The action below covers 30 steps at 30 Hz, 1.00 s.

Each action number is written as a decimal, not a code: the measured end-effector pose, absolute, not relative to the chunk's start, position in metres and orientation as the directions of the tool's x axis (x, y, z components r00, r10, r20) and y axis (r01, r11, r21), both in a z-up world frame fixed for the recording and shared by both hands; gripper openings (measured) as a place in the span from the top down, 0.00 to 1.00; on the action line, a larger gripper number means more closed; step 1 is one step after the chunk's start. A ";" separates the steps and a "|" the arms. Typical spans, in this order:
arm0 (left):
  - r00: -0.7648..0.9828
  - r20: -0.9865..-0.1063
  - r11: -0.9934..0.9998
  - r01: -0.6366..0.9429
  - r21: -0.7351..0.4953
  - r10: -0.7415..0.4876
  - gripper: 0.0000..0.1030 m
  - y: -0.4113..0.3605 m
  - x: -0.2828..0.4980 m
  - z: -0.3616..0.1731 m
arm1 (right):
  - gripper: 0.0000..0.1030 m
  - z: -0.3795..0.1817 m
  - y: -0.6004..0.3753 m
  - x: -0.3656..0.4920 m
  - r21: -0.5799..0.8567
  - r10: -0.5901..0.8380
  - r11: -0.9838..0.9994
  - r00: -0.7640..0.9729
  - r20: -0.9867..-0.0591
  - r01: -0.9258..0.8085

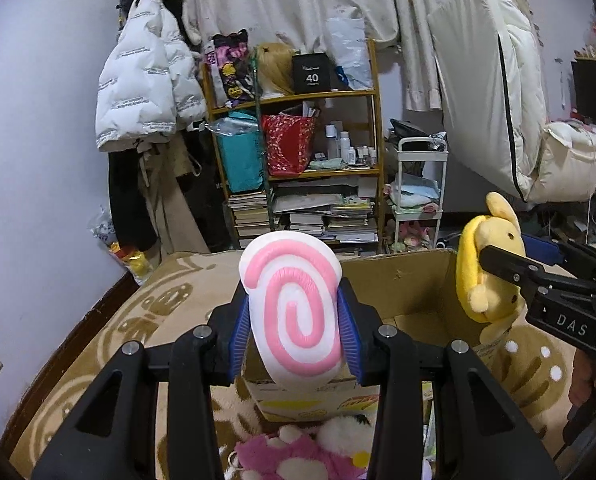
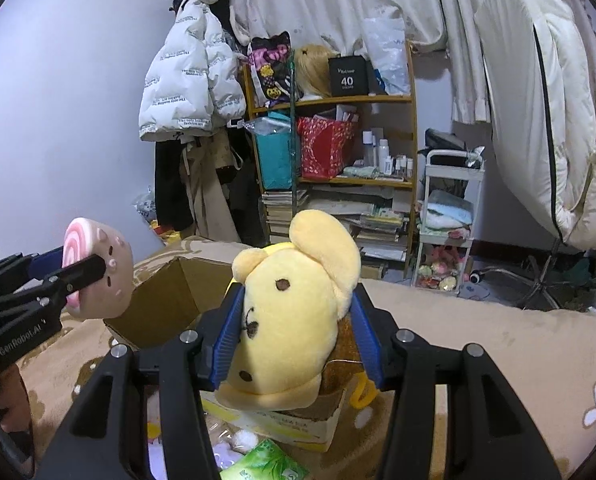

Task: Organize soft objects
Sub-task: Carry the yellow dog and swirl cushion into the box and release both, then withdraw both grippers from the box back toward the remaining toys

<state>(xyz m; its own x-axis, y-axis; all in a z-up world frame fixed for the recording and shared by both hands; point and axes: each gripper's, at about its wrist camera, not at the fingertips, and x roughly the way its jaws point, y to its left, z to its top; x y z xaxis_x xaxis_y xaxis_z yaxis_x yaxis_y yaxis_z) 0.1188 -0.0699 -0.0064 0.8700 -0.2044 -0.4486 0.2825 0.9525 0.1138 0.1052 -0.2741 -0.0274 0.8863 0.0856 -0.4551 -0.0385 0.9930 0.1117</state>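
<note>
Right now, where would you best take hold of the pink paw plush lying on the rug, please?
I would grip the pink paw plush across its fluffy middle, coming from above: it lies flat on the rug, toe pads up, close in front of the cardboard box.

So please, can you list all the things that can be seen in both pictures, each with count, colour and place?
swirl plush: one, pink and white, in the left claw, above the box
dog plush: one, yellow, in the right claw, above the box
cardboard box: one, brown, open, on the rug
rug: one, beige, on the floor
pink plush: one, pink and white, on the rug below the left claw
shelf: one, wooden, full of books, bags and bottles, at the far wall
puffer jacket: one, white, hanging left of the shelf
trolley: one, white, right of the shelf
left claw: one, black with blue pads, shut
right claw: one, black with blue pads, shut
</note>
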 end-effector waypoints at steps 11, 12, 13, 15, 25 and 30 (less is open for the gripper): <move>0.826 -0.524 0.952 0.295 0.084 -0.210 0.59 -0.080 0.142 -0.030 | 0.43 -0.044 -0.271 0.121 0.099 0.104 0.993 0.859 -0.501 -0.063; 0.822 -0.530 0.952 0.295 0.080 -0.210 0.58 -0.081 0.143 -0.031 | 0.43 -0.045 -0.272 0.121 0.103 0.105 0.993 0.859 -0.501 -0.061; 0.818 -0.536 0.952 0.295 0.079 -0.208 0.56 -0.082 0.145 -0.033 | 0.42 -0.045 -0.273 0.122 0.110 0.108 0.992 0.858 -0.503 -0.060; 0.812 -0.546 0.952 0.294 0.081 -0.204 0.53 -0.084 0.147 -0.036 | 0.41 -0.046 -0.276 0.124 0.128 0.116 0.990 0.855 -0.506 -0.058; 0.820 -0.544 0.958 0.272 0.091 -0.181 0.27 -0.081 0.139 -0.038 | 0.37 -0.053 -0.281 0.125 0.162 0.158 0.983 0.824 -0.543 -0.082; 0.794 -0.589 0.961 0.259 0.099 -0.153 0.18 -0.074 0.134 -0.038 | 0.26 -0.052 -0.282 0.122 0.165 0.163 0.983 0.820 -0.548 -0.085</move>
